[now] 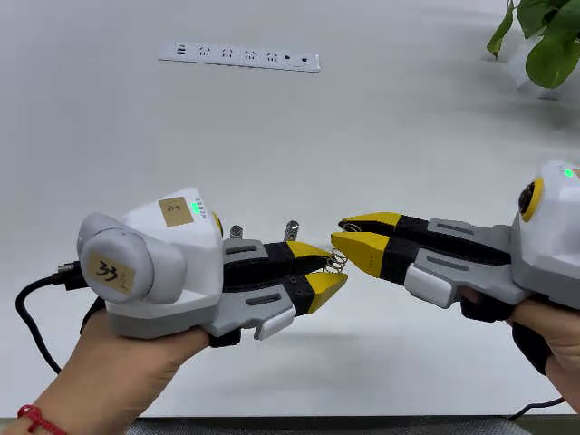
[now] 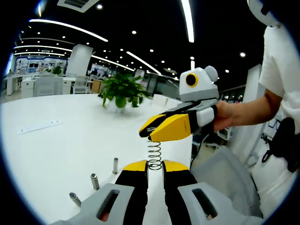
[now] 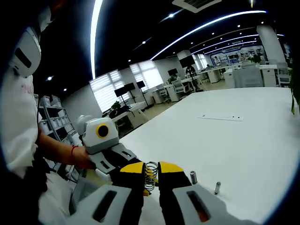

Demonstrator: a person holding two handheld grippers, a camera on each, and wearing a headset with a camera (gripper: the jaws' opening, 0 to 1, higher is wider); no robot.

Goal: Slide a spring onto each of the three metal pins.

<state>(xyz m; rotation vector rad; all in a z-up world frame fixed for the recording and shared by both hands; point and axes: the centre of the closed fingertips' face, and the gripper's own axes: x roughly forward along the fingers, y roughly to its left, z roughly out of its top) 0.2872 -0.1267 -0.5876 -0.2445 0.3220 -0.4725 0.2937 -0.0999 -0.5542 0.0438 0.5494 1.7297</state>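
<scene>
A small metal spring (image 1: pixel 337 261) hangs in the air between the two grippers. My left gripper (image 1: pixel 328 267) is shut on one end of the spring (image 2: pixel 154 155). My right gripper (image 1: pixel 343 232) comes in from the right, and its yellow jaws close over the other end (image 3: pixel 150 176). On the white table behind stand three metal pins. A bare pin (image 2: pixel 115 165) is the farthest. Two pins with coils around them (image 2: pixel 94 181) (image 2: pixel 75 198) stand nearer. In the head view, two pins (image 1: pixel 236 232) (image 1: pixel 292 228) peek over the left gripper.
A white power strip (image 1: pixel 240 56) lies at the far side of the table. A potted plant (image 1: pixel 539 36) stands at the far right corner. The left gripper's black cable (image 1: pixel 32 313) trails off near the table's front edge.
</scene>
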